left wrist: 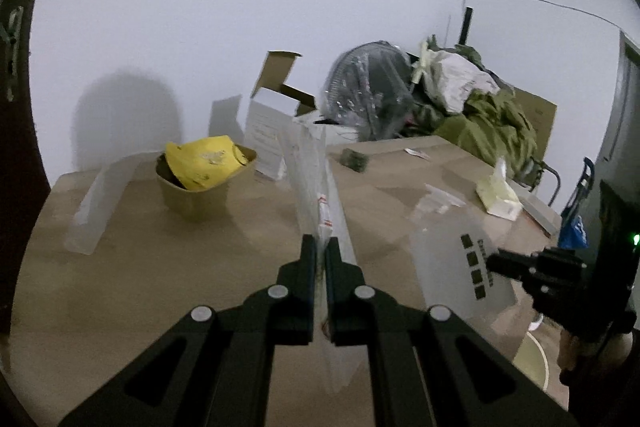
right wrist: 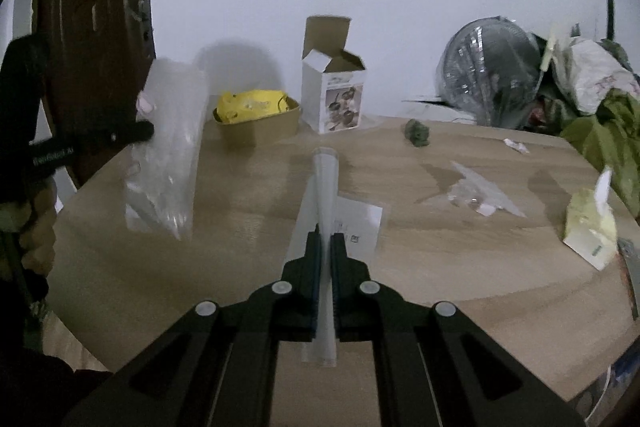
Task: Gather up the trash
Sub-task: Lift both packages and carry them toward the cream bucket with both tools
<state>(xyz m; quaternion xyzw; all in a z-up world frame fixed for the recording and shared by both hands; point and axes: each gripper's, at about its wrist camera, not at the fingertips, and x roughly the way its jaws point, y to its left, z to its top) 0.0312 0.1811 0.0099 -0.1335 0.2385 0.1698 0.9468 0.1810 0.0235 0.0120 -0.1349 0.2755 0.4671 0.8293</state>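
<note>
Presently, on the wooden table (right wrist: 460, 259), left to right: left gripper (left wrist: 319, 251), jaws closed on a clear plastic bag (left wrist: 316, 179) with red print too blurred to read; tan tub (right wrist: 260, 127) at far left holding a yellow wrapper (right wrist: 252, 105), its markings illegible; open white carton (right wrist: 332, 99), pictured label unreadable; right gripper (right wrist: 325, 247), jaws pinched on a second clear plastic sleeve (right wrist: 326, 183) with a white card (right wrist: 360, 227), small print indistinct. Further right, green clump (right wrist: 418, 133), flat clear packet (right wrist: 476, 193), and yellow tissue pack (right wrist: 590, 227) near the right edge.
</note>
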